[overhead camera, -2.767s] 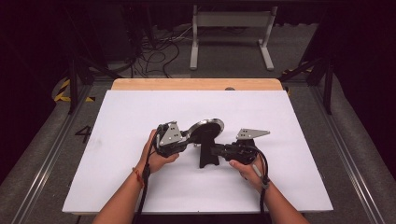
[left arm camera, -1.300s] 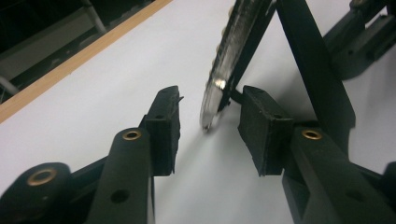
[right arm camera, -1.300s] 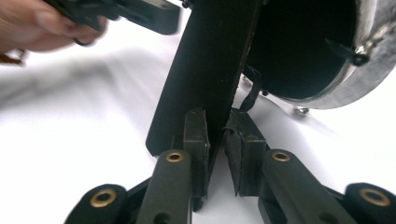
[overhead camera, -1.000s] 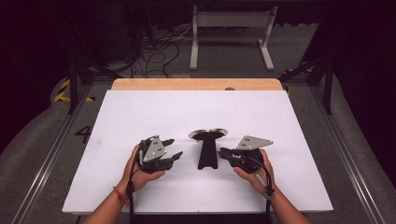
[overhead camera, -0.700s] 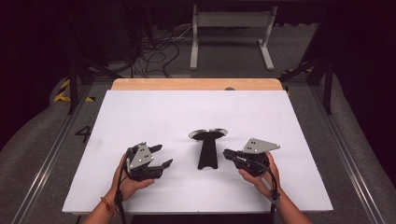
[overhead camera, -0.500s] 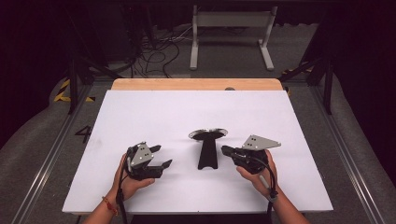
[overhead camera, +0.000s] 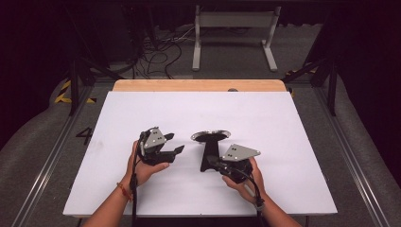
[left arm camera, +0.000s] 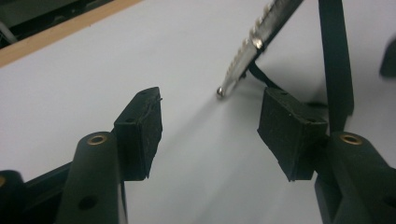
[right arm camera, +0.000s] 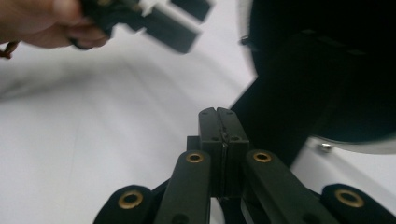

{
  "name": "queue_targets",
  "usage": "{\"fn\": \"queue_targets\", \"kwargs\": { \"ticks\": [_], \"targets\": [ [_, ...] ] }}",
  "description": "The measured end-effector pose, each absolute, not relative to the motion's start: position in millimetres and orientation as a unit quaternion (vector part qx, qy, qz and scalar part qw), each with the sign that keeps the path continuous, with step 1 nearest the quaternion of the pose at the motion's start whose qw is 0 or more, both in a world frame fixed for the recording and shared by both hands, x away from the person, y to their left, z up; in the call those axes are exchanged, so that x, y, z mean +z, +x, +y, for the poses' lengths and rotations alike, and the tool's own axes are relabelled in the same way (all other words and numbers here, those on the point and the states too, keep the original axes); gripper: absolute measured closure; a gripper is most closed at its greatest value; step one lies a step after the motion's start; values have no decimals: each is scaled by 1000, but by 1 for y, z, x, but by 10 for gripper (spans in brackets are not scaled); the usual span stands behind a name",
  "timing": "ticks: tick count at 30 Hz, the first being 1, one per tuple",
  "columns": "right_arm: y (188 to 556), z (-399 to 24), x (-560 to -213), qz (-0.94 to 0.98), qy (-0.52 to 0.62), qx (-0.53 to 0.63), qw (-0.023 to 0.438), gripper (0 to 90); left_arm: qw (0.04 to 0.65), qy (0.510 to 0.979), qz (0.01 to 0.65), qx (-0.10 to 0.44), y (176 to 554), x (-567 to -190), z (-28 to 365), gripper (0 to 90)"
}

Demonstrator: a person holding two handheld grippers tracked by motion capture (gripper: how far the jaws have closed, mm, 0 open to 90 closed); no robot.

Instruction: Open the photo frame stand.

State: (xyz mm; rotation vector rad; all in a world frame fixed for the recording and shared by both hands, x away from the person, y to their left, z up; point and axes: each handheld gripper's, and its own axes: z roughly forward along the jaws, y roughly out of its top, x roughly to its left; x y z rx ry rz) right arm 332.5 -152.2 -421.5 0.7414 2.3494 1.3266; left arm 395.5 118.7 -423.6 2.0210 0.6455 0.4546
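Your left gripper (overhead camera: 176,143) sits on the left half of the white table (overhead camera: 118,118), held in your left hand (overhead camera: 144,168), with its jaws apart and nothing between them; they have just been closing a little, but in the left gripper view (left arm camera: 210,126) the two black pads (left arm camera: 140,130) are clearly separated over bare white surface. The thing in hand is the black stand (overhead camera: 209,151), a dark upright post carrying a round plate with a metal rim at its top, and it stands by itself near the middle of the table, between your two grippers. From the left gripper view you see that plate's toothed metal rim (left arm camera: 247,56) tilted just beyond the jaws, with the black post (left arm camera: 334,56) to the right of it (neither pad is touching any of it). Your right gripper (overhead camera: 210,161) lies low at the foot of the stand, just beside its base, held in your right hand (overhead camera: 246,182). Its jaws are pressed fully together with nothing caught between them: in the right gripper view (right arm camera: 223,123) the pads meet flat against each other, and the stand's dark post (right arm camera: 299,93) rises just to the right of them. I cannot tell whether the closed tips touch the base. The same view shows your left hand and its gripper, blurred, at the upper left.
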Motion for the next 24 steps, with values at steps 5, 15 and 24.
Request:
{"fn": "queue_targets", "kwargs": {
  "ticks": [5,15,24],
  "targets": [
    [333,-131,-434,839,258,451,162,900,462,830,249,186,411,-425,94,427],
    [338,-123,-443,838,274,439,172,900,465,838,231,167,412,-429,96,417],
    [340,-117,-447,840,275,433,176,900,456,847,204,180,415,-424,75,427]
  ]
}}
